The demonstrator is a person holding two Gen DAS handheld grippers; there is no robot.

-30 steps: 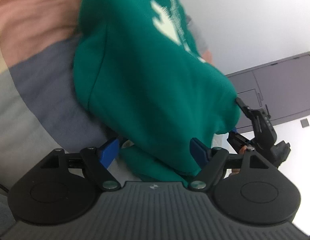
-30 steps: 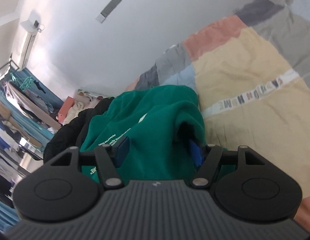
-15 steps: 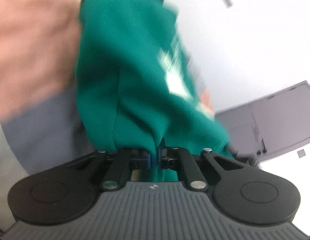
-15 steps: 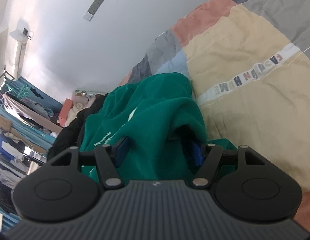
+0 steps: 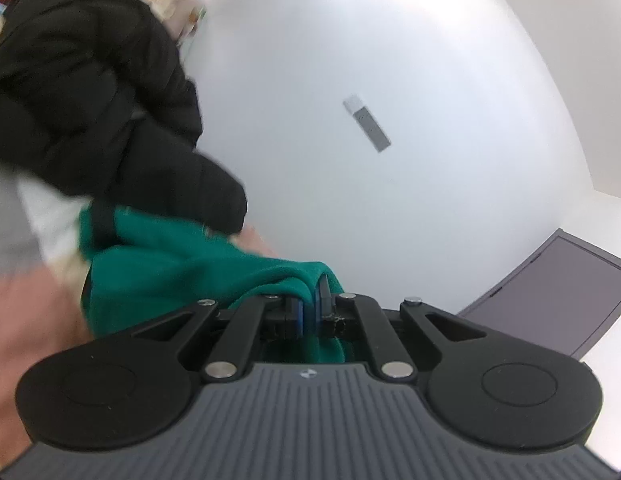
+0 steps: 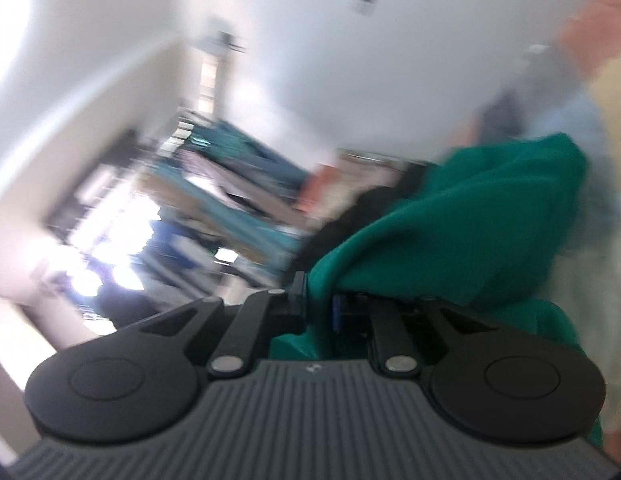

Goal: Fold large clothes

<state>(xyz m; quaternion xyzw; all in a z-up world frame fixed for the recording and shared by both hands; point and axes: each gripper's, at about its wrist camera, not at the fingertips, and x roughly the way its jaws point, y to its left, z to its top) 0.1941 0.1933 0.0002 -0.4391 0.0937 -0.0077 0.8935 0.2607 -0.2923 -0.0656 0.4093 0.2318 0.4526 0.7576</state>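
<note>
With both pairs of jaws pinched on green cloth, a person lifts a large garment off a bed. The left gripper [image 5: 310, 312] is clamped shut on a fold of the green sweatshirt [image 5: 182, 264], the fabric squeezed between its blue pads [image 5: 296, 314] and trailing down behind them. The right gripper [image 6: 318, 312] is closing, its jaws nearly together with a ridge of the same garment between them and the pads pressing on it.

From the left-hand grip the sweatshirt runs back in a loose heap toward a black padded jacket [image 5: 90, 92] piled beyond it, with the patchwork bedspread [image 5: 26, 320] showing pink at the lower left edge of that view. From the right-hand grip the cloth bulges up and to the right, over the bedspread's pale yellow and blue panels. Behind are a white wall [image 5: 390, 140] and, much blurred, a crowded clothes rack [image 6: 214, 200].

The step in hand looks like the pick-up that precedes any folding: the garment is still bunched, not laid flat. The next move likely calls for drawing the two grips apart to spread the sweatshirt and setting it down smooth toward a bare part of the bed, clear of the jacket.
</note>
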